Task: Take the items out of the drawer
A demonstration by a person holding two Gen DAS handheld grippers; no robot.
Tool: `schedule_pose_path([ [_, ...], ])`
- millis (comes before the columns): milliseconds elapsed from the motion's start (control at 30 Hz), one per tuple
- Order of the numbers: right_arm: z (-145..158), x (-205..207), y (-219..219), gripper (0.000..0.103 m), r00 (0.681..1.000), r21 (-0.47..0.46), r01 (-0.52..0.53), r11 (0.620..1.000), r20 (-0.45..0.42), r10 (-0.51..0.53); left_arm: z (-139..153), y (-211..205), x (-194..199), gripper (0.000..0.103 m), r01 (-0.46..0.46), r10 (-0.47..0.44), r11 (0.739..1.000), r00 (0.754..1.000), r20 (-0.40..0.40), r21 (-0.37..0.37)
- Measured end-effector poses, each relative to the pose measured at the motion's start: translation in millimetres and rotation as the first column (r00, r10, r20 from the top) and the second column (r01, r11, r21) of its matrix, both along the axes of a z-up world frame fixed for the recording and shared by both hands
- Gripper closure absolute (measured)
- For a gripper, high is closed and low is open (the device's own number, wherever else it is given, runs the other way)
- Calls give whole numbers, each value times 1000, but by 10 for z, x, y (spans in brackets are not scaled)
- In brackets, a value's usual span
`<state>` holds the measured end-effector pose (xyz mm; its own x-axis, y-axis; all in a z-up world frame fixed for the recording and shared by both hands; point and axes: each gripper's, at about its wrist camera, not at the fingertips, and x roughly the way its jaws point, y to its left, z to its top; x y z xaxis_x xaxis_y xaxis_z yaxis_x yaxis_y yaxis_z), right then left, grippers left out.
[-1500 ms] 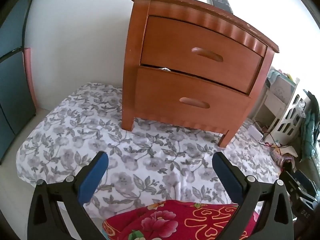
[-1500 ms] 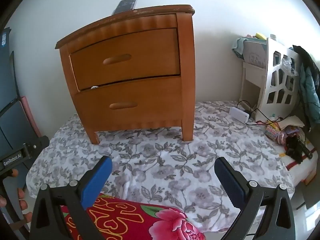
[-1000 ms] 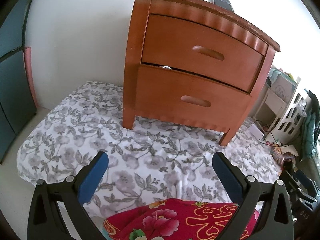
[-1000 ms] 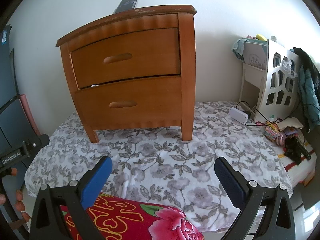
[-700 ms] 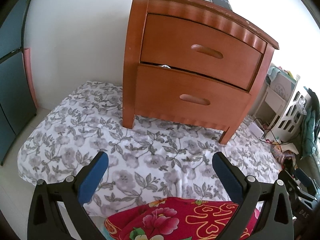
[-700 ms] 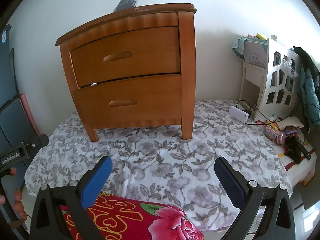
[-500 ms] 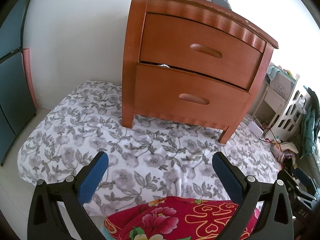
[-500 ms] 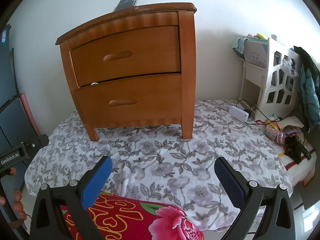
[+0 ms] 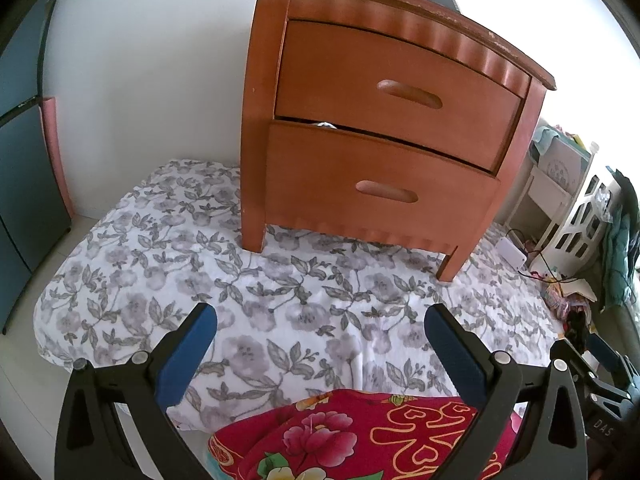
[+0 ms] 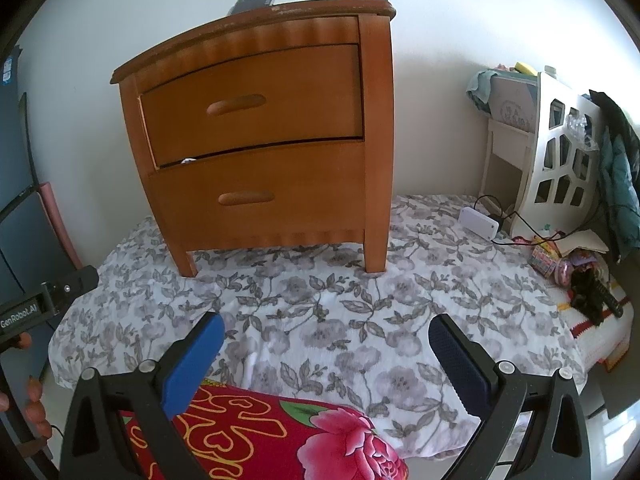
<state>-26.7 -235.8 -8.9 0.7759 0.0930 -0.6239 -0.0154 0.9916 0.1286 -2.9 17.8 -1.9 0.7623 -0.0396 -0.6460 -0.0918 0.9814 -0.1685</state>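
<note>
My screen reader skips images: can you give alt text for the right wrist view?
A wooden nightstand with two drawers, both nearly shut, stands on a flowered sheet. The open right gripper hovers in front of it, holding nothing, above a red flowered cloth.

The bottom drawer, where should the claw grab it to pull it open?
Probably by the oval handle in the middle of the bottom drawer front. It is a long sideways bar, so come straight at the front with one finger above it and one below. Both claws are open and far back.
</note>
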Motion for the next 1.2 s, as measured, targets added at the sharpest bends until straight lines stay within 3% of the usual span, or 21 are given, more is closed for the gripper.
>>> schedule_pose_path([
  [300, -65, 51, 4, 0, 999, -21, -8, 1000, -46, 7, -65, 19, 51, 0, 3, -3, 1000, 1000, -14, 17],
  [600, -9, 115, -54, 0, 997, -8, 20, 1000, 73, -19, -132, 195, 109, 0, -54, 53, 997, 999, 13, 61],
  [767, 225, 489, 99, 0, 990, -195, -14, 981, 136, 42, -200, 384, 201, 0, -95, 93, 992, 995, 19, 87],
  [933, 287, 1078, 309, 0, 984, -297, -116, 948, 93, 149, -341, 582, 360, 0, -113, 115, 993, 993, -30, 44],
  [1033, 218, 1445, 510, 0, 981, -437, -149, 887, 44, 187, -418, 642, 436, 0, -112, 113, 993, 992, -55, 25],
  [1200, 56, 1935, 848, 0, 964, -559, -206, 803, 25, 264, -543, 642, 569, 0, -81, 78, 996, 991, -108, -22],
])
